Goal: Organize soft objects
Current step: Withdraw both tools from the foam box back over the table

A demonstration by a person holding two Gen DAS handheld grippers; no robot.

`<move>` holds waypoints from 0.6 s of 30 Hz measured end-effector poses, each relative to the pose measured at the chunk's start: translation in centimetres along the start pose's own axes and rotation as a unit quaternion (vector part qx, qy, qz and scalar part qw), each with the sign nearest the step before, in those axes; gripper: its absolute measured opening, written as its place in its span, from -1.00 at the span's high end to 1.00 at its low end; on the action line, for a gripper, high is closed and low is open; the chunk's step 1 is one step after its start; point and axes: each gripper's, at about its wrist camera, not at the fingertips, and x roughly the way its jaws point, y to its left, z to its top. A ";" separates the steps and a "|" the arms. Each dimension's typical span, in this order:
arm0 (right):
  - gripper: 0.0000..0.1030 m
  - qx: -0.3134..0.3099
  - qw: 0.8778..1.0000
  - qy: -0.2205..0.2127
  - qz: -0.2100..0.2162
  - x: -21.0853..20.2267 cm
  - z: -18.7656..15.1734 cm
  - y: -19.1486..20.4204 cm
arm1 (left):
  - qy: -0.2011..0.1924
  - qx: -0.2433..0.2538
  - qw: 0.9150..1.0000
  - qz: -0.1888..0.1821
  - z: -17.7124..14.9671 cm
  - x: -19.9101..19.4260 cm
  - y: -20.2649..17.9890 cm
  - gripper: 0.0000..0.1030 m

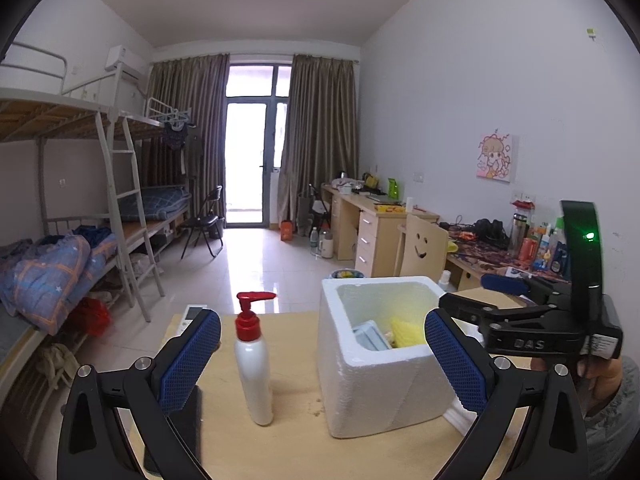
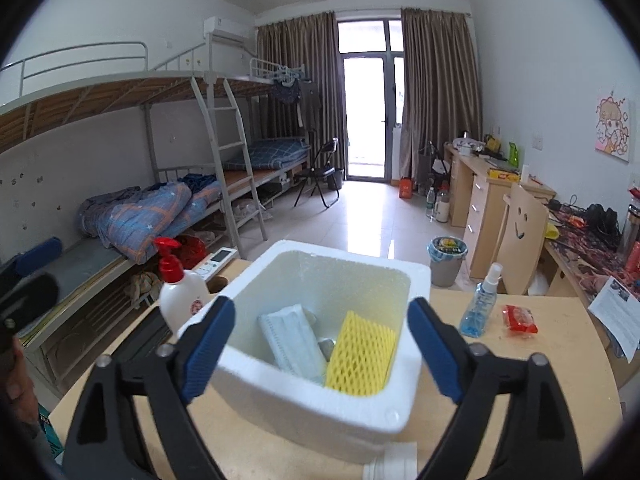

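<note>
Dormitory bunks, desks and a curtained balcony door fill the background behind a small wooden table [image 2: 560, 340]. On it stands a white foam box [image 2: 320, 396], near the middle toward the near edge. Inside it already lie a pack of face masks [image 2: 290, 340] on the left and a yellow foam net sleeve [image 2: 360, 354] on the right, with something grey between them that is too hidden to name.

Most of the sorting looks done. A small red packet [image 2: 520, 319] near the right edge may still belong in the box, though I cannot tell if it is soft. The pump bottle [image 1: 252, 364] left of the box and the blue spray bottle [image 2: 480, 304] right of it are hard items, likely to remain out.

The left gripper [image 1: 322, 360] and the right gripper [image 2: 322, 356] both gape wide and hold nothing, the right one poised above the box.
</note>
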 end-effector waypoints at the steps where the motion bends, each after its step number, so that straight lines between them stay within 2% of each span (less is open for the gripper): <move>1: -0.88 -0.001 1.000 -0.003 0.000 -0.5 0.0 0.1 | -0.001 -0.006 1.000 0.000 0.0 -0.3 -0.1 -0.98; 5: -0.90 -0.001 1.000 -0.014 -0.002 -3.0 -0.1 0.2 | -0.005 -0.018 1.000 -0.001 0.3 -1.3 -0.5 -0.98; 8: -0.99 0.004 0.999 -0.034 -0.002 -5.1 -0.2 0.1 | -0.011 -0.012 1.000 -0.003 0.4 -2.1 -1.5 -0.98; 10: -0.99 0.007 0.999 -0.050 -0.002 -6.8 -0.5 0.0 | -0.015 -0.015 1.000 -0.004 0.3 -2.6 -2.1 -0.98; 18: -0.99 0.003 0.997 -0.069 -0.017 -11.2 -2.1 -0.2 | -0.022 -0.016 1.000 -0.014 -0.4 -4.5 -5.3 -0.98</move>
